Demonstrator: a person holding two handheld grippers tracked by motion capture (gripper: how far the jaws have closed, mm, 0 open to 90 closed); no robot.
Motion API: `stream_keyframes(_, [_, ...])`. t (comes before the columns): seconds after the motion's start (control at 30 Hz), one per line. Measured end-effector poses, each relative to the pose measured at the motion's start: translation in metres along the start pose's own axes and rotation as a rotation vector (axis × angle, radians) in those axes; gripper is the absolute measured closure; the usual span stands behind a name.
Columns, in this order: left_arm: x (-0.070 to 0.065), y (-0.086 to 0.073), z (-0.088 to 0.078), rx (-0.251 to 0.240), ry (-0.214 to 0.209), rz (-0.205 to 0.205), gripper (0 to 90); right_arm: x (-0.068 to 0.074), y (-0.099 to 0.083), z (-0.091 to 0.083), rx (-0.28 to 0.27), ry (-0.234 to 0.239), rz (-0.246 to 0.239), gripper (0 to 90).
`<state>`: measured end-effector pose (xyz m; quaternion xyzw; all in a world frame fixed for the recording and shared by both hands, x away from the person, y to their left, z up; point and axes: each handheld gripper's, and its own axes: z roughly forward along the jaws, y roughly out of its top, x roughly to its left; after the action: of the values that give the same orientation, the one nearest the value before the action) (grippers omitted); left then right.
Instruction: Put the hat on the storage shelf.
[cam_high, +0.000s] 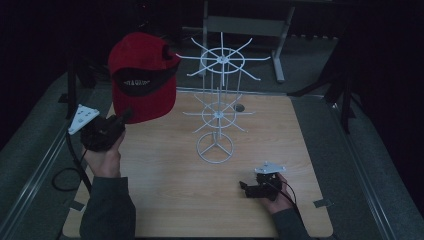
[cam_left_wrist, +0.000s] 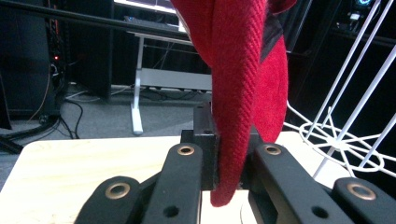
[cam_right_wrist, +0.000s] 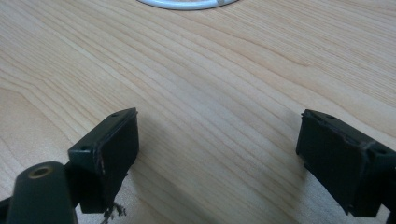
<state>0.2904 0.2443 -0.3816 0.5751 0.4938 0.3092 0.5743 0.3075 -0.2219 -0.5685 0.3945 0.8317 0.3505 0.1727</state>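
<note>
Nearest the person, the right gripper (cam_high: 248, 188) rests low over the pale wood-grain worktop (cam_high: 165, 200), held in the right hand (cam_high: 280, 200) near the front right part of the board. In the right gripper view its two blocky matte-black jaws stand spread wide with nothing between them, only bare laminate with long, fine grain lines.

A little farther in and to the left, the left hand (cam_high: 102, 160) grips the left gripper (cam_high: 122, 120), which is raised above the worktop's left edge, a grey three-cornered plate on its body. Its jaws are pinched on the lower rim of a red cap (cam_high: 142, 75). In the left gripper view the cap's coarse, diagonally ribbed red fabric (cam_left_wrist: 238, 102) hangs as a thick folded edge squeezed between the black pads, its tip dangling below them. From the high view the cap is held up in the air, its rounded crown upward, with a dark band bearing small pale lettering across it, too small to read.

Just right of the cap stands a white wire rack (cam_high: 218, 107): a round ring base on the worktop, a thin upright stem, and two tiers of spoked hoops with straight prongs radiating outward. The cap's edge is close to the upper tier's left prongs.

Beyond the worktop lie grey floor and a grey metal frame (cam_high: 245, 25) in dim light.
</note>
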Motion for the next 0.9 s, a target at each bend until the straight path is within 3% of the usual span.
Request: stream_keyframes(0.9, [-0.0059, 0.0021, -0.0043, -0.071, 0.005, -0.007, 85.9, 0.0000, 0.0000, -0.0001, 0.000, 0.000, 0.000, 12.9])
